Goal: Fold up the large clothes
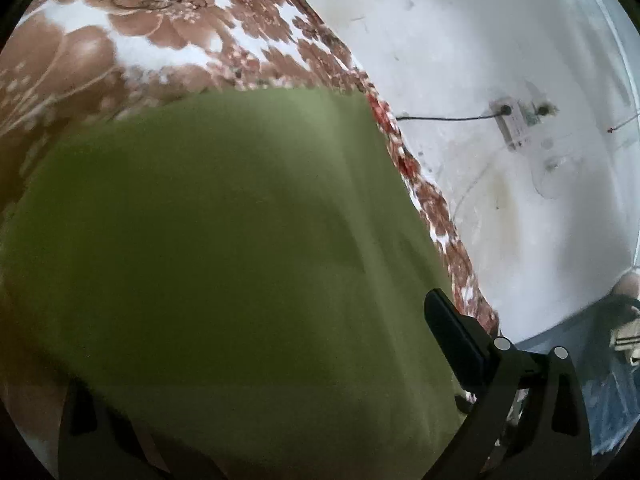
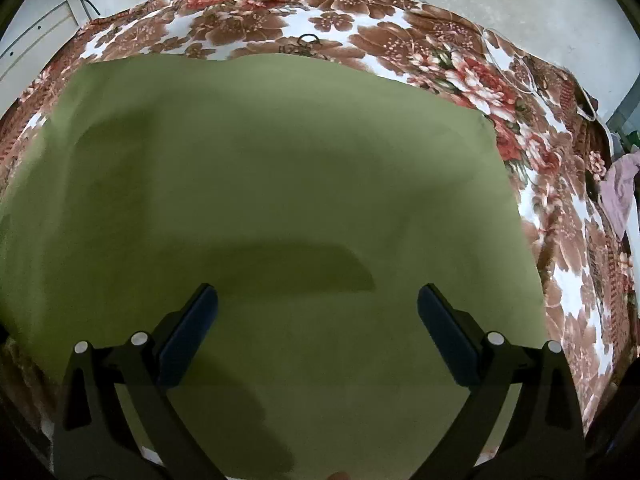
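Note:
A large olive-green cloth (image 2: 280,184) lies spread flat on a floral bedspread (image 2: 460,64). My right gripper (image 2: 318,300) hovers over its near part, jaws wide apart and empty. In the left wrist view the same green cloth (image 1: 224,248) fills most of the frame, close and blurred. It drapes over my left gripper (image 1: 256,360) and hides the left finger; only the right finger (image 1: 452,332) shows, by the cloth's right edge. The jaws look spread wide.
The floral bedspread (image 1: 132,48) covers the bed beyond the cloth. A white wall with a socket and a black cable (image 1: 516,120) is to the right in the left wrist view. A pink garment (image 2: 618,192) lies at the bed's right edge.

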The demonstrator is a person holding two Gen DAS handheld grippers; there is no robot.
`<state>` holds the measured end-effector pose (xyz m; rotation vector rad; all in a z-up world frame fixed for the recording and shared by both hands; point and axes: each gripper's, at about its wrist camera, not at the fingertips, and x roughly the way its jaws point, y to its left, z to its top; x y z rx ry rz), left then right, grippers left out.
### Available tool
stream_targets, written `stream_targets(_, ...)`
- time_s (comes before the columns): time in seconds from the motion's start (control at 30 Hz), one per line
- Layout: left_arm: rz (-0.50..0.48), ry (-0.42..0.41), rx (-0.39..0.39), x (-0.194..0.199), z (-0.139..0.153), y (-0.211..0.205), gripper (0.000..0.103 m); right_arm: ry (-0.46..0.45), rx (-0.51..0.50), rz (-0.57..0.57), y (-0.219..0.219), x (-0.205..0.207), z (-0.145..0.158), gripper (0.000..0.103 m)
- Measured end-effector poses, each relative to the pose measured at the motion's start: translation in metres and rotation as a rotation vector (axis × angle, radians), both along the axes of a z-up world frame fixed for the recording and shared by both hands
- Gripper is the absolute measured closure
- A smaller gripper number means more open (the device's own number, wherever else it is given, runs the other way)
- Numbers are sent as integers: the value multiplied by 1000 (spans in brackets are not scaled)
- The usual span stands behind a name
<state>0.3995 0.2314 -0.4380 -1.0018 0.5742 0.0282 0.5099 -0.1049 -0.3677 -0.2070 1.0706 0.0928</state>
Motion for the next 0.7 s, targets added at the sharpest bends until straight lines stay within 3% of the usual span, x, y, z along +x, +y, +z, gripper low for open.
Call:
stream_targets(0.2, -17, -34, 37, 19, 5, 1, 9, 12, 13, -34, 3, 9, 0, 5)
stream_targets(0.27, 2, 1, 44, 14, 3, 3, 31, 19, 24, -53, 7, 14, 2, 5)
stream_targets(0.3, 23, 37, 29, 10, -1, 7, 49, 19, 26, -61, 9, 17, 3, 5)
stream_targets(0.4, 30, 47, -77, 3, -14, 18, 61, 7, 37, -83, 19, 25, 9, 5)
stream_targets(0.57, 2, 72, -134, 12, -12, 24, 77, 19, 30, -95, 36, 34, 10, 5)
stream_targets(0.7, -32, 90, 24, 23, 24, 9, 88, 17, -35, -96, 43, 39, 2, 5)
